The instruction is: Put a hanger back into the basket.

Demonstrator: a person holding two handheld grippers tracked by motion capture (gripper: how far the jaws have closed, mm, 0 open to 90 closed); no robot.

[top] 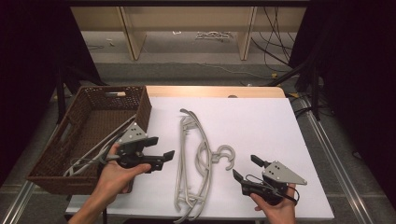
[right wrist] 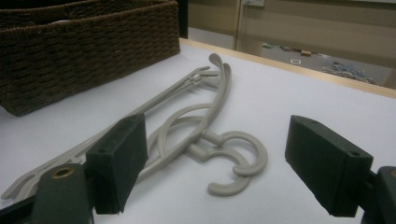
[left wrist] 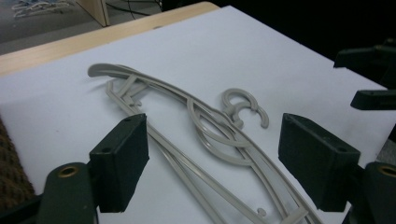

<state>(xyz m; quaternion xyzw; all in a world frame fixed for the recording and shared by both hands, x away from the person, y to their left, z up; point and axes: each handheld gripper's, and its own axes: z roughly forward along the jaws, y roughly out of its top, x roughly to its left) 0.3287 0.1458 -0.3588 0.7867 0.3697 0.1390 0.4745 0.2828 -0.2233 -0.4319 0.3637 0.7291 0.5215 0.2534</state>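
Grey plastic hangers point(top: 192, 158) lie stacked on the white table top, hooks toward the right. My left gripper point(top: 162, 147) hovers just left of them beside the basket, open, with nothing between its pads. In the left gripper view the hangers point(left wrist: 210, 135) stretch across beyond my open left gripper point(left wrist: 212, 163). My right gripper point(top: 245, 166) rests near the front edge, right of the hooks, open and empty. In the right gripper view the hooks point(right wrist: 233, 163) lie ahead of my right gripper point(right wrist: 215, 168).
A brown wicker basket point(top: 84, 100) stands at the table's left with grey hangers point(top: 93, 151) leaning inside; its wall point(right wrist: 84, 51) shows in the right gripper view. White table surface point(top: 261, 121) lies bare to the right. Shelving and cables stand behind the table.
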